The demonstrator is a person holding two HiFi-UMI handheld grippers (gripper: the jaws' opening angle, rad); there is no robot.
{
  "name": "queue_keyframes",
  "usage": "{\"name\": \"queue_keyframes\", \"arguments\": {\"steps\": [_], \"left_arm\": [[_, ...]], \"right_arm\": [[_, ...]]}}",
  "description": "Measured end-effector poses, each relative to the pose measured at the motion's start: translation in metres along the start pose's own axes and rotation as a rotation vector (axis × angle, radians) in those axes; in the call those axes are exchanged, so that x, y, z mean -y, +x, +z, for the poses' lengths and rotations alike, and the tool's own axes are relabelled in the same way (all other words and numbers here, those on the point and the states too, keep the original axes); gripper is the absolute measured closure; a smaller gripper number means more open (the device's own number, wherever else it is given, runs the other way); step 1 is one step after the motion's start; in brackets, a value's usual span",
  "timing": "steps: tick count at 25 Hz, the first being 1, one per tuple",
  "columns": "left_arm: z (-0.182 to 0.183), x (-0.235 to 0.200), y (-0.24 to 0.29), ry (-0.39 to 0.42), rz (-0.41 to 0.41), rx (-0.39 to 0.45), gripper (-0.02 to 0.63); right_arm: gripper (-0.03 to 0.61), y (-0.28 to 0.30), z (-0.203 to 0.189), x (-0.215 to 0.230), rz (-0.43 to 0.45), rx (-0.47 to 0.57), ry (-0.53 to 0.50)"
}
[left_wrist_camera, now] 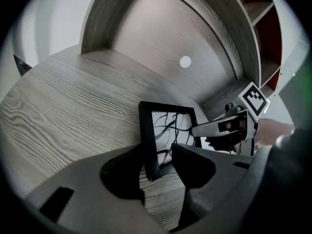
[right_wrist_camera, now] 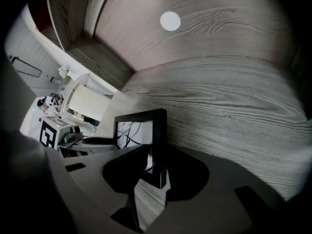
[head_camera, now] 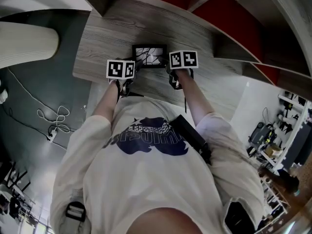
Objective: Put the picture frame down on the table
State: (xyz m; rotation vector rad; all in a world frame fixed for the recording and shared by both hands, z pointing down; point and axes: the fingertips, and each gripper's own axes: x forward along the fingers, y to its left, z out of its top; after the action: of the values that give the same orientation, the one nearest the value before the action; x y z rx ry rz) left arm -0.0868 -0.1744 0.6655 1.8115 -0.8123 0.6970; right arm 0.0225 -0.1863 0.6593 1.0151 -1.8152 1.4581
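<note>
While the fingers (left_wrist_camera: 197,165) of the left gripper (left_wrist_camera: 157,154) are clenched on the left side bar of the picture frame (left_wrist_camera: 168,125), one behind the bar and one against its glazed front near the lower corner, the fingers (right_wrist_camera: 127,162) of the right gripper (right_wrist_camera: 157,148) look slackened. They stand either side of the frame's right side bar, the inner one just off the glass. I judge that they bracket the bar without pinching it.

So the frame hangs between the two grippers. Its long axis runs straight from one to the other, and its face seems tipped back, since the head view shows the face from above. Its bottom edge is the part nearest the table (left_wrist_camera: 73,111). Wood grain shows just under the lower corner in both gripper views, and I cannot tell whether that corner touches the wood or rides just above it.

Neither gripper is nearer; one sits at each end. The coming move, as I judge it, turns on that low edge. The table lies directly beneath the fingers, so the frame only needs settling downward. The left gripper alone seems to carry it, so it should let go last or the frame may tip.
</note>
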Motion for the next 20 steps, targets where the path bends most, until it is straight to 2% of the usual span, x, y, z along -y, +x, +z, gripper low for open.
{"name": "queue_keyframes", "arguments": {"steps": [13,20], "left_arm": [[0.0008,-0.0008,0.0014,-0.042,0.002,-0.034,0.433],[0.0012,-0.0015,0.0008,-0.056,-0.029,-0.080,0.433]], "right_arm": [[0.460,0.0079,0.0040,0.0087,-0.067,-0.044,0.005],[0.460,0.0096,0.0039,0.0093,-0.073,-0.076,0.028]]}}
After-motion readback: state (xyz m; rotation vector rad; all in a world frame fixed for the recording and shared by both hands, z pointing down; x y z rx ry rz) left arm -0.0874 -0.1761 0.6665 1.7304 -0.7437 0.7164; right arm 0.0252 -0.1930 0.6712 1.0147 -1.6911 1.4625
